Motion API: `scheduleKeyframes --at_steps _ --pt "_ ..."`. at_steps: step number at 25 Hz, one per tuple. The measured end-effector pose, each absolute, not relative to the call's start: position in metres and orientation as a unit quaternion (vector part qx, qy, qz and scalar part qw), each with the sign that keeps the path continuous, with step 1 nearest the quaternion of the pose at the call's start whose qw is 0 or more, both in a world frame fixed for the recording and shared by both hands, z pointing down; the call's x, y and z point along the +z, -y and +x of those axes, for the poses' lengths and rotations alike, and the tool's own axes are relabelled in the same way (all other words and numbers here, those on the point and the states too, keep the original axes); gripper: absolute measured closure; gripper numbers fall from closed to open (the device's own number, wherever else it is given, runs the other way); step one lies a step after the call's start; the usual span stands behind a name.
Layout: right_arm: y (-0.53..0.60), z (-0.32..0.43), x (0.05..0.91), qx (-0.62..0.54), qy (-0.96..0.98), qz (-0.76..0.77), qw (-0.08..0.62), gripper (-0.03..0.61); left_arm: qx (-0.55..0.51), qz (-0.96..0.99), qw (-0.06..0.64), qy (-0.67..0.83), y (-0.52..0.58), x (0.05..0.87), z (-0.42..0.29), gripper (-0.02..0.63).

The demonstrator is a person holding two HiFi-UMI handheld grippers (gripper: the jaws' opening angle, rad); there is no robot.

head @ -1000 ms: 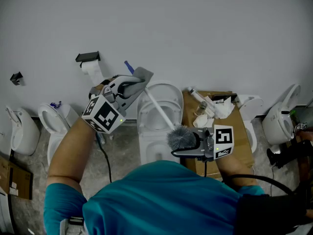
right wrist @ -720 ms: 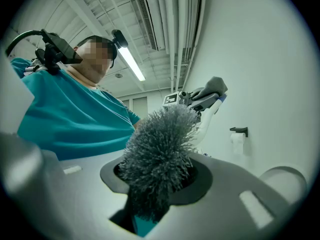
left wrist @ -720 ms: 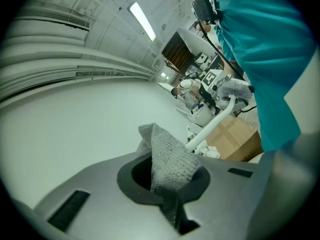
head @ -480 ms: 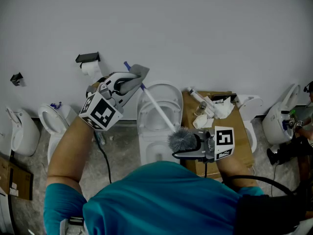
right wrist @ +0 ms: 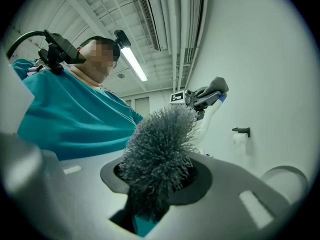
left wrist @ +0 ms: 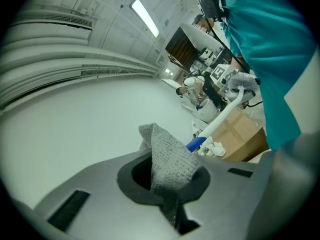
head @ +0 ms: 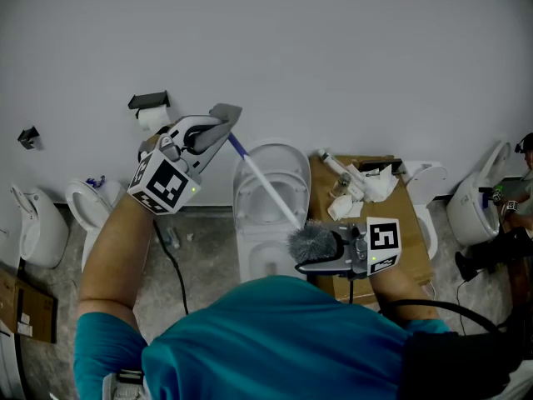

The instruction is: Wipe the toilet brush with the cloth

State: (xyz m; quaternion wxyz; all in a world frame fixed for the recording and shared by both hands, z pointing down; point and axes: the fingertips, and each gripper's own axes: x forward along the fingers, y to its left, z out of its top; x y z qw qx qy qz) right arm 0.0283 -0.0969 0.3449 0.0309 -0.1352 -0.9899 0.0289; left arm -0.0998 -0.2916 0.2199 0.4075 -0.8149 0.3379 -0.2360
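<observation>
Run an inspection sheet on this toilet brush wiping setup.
Surface: grey floor, no table; toilet directly below the work.
Job's things: toilet brush handle slants between the claws; grey cloth at its blue end.
Clutter: cardboard box with crumpled paper on top.
Grippers: left claw shut on cloth; right claw shut on brush head.
Cables: black cable across the floor.
Surroundings: white wall, toilet roll holder, more toilets on either side.
</observation>
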Motion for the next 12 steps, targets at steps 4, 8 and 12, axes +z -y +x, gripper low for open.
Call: scheduleKeyframes --at_steps 4,8,12 --pt "0.093 0.031 0.344 0.028 0.989 -0.139 0.031 0.434 -0.243 -0.809 0.407 -0.348 0.296 0.215 -0.108 0.601" --pt "0.092 0.029 0.343 0.030 0.989 -0.141 0.031 0.434 -0.253 -0.800 0.406 -0.362 0.307 0.209 -0.126 0.601" --pt "0.098 0.033 0.353 0.021 0.993 -0.111 0.040 0.434 -0.249 -0.794 0.398 -0.387 0.308 0.202 -0.134 0.601"
